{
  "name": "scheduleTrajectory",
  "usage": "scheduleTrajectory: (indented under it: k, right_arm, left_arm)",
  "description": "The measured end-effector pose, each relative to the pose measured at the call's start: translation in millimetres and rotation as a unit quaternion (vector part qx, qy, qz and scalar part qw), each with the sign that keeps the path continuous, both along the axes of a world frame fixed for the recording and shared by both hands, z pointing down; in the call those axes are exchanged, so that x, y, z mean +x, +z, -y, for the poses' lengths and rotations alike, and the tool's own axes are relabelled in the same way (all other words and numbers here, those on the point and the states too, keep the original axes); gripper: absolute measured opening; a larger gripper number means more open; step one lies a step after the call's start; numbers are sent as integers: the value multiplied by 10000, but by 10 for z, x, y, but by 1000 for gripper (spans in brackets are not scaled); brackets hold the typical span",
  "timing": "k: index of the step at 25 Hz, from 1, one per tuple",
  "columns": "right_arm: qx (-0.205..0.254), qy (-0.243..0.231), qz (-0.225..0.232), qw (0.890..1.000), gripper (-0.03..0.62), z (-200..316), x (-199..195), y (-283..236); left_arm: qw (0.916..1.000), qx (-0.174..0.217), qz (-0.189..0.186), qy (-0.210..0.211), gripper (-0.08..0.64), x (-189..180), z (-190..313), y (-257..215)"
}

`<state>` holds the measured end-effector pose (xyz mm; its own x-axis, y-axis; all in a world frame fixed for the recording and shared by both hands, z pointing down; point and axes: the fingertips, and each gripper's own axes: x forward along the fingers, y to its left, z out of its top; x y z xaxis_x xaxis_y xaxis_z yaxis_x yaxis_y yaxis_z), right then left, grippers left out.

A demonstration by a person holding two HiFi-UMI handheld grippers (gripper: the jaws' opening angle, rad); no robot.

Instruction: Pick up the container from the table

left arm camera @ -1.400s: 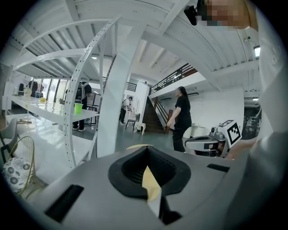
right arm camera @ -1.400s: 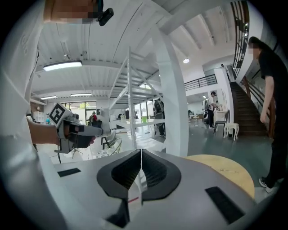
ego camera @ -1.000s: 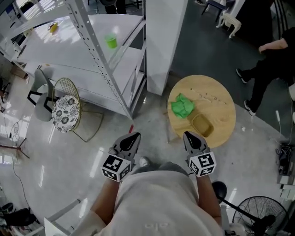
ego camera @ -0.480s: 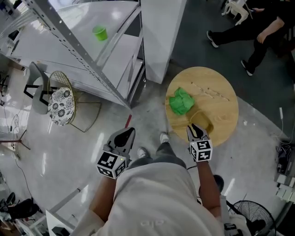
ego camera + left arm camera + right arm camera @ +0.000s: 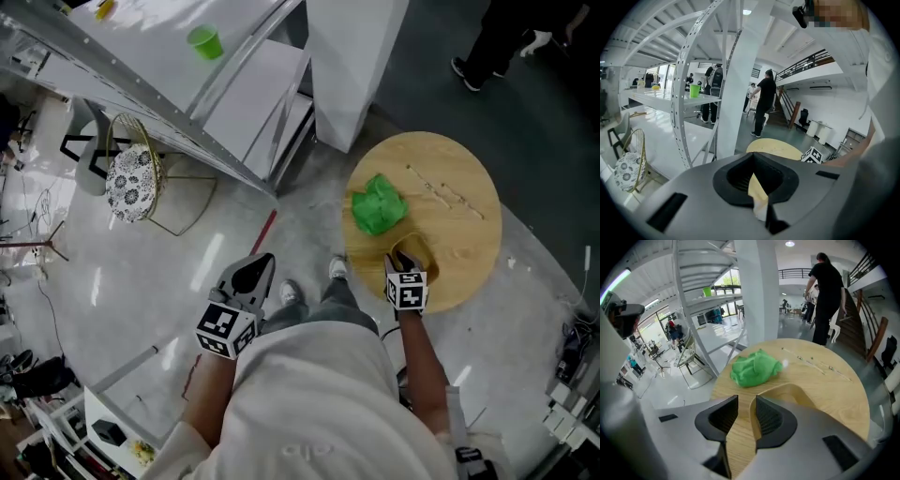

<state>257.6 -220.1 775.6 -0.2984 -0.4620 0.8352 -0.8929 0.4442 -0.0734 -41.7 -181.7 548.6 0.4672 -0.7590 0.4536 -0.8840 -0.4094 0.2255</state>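
A shallow wooden container (image 5: 415, 251) sits on the near part of a round wooden table (image 5: 464, 234), next to a crumpled green cloth (image 5: 378, 206). My right gripper (image 5: 405, 263) points steeply down at the container's near side. In the right gripper view its jaws are opening, and the container's (image 5: 797, 391) near wall stands in the gap of the right gripper (image 5: 746, 404), close to the right-hand pad. My left gripper (image 5: 253, 274) hangs over the floor left of the table, far from the container. In the left gripper view the left gripper (image 5: 755, 177) looks shut with nothing held.
A white metal shelf rack (image 5: 187, 103) carries a green cup (image 5: 204, 41). A white column (image 5: 352, 66) stands behind the table. A wire chair with a patterned cushion (image 5: 131, 187) is at left. A person's legs (image 5: 487, 37) are beyond the table.
My right gripper has dropped from in front of the table down onto the container and its jaws have spread. The left gripper has sunk a little, still over the floor.
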Motion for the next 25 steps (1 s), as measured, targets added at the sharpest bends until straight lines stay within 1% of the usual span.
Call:
scheduleTrajectory:
  k: [5,8,10,12,14,17,20,25]
  right_arm:
    - [-442,-209,-156,9987,137,64,56,351]
    - [-575,-286,-282,9975,124,105,66,499]
    - [-593,-311,-367,9971,101,138,68,534]
    - [-591,-339,-439,9967,97,179,65,528]
    - [-577,-342,-507,9965,74,227,68,502]
    - [-508,-328,-596,9964,58,324,67,401]
    - [-439,-282,-617,9967,57,406,40,247]
    - [-66,-169,-602,9980,55,612,-32,-136]
  left_arm:
    - [9995,-130,60,-267,15,28,36,48]
    - [9992,-177,82,-360,15,14,58,73]
    - [9989,-179,90,-415,15,-7,64,72]
    - [9988,-181,78,-456,15,-23,67,72]
    - [9987,-167,80,-476,15,-27,74,66]
    - [9986,-105,93,-515,15,-38,101,33]
    - [9980,-69,19,-630,15,-91,115,-22]
    - [9968,89,-40,-795,15,-192,140,-113]
